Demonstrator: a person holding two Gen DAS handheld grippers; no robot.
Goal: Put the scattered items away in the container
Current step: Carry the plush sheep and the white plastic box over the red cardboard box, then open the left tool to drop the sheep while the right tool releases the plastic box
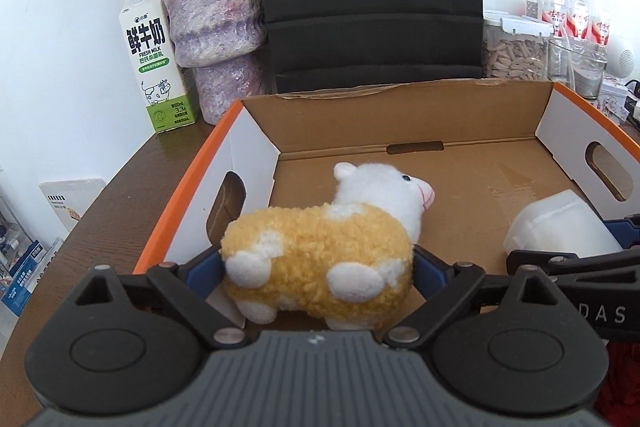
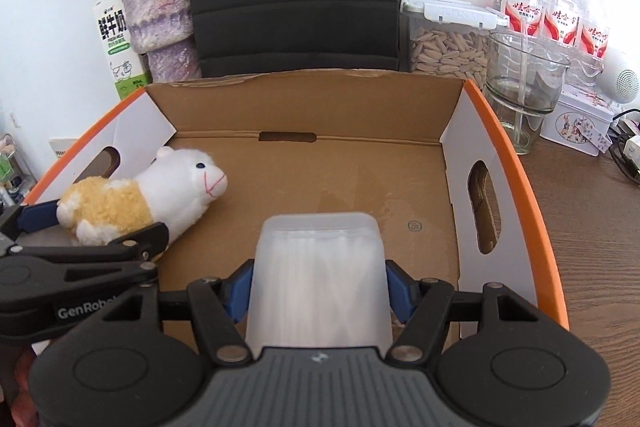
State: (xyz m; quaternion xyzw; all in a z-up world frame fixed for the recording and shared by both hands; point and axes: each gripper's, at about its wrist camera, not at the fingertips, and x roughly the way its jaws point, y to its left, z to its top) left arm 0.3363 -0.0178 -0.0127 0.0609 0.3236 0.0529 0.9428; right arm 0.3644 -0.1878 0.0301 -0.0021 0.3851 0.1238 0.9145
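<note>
While left claw (image 1: 316,263) squeezes soft plush sheep (image 1: 320,259) at body, right claw (image 2: 318,287) clamps stiff, probably slippery plastic tub (image 2: 318,267) by sides, above cardboard box (image 2: 320,163).

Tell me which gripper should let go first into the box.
Left, probably. The left gripper holds the plush sheep low against the cardboard box floor, while the right gripper's translucent plastic container looks higher.

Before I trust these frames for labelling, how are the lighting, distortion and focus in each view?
Left wrist view: even daylight, fisheye bending the cardboard box rim, dark vignette corners, plush sheep sharp between the jaws. Right wrist view: same barrel curve, bright wall washing out the water bottles, translucent white container low in contrast, no motion blur.
</note>
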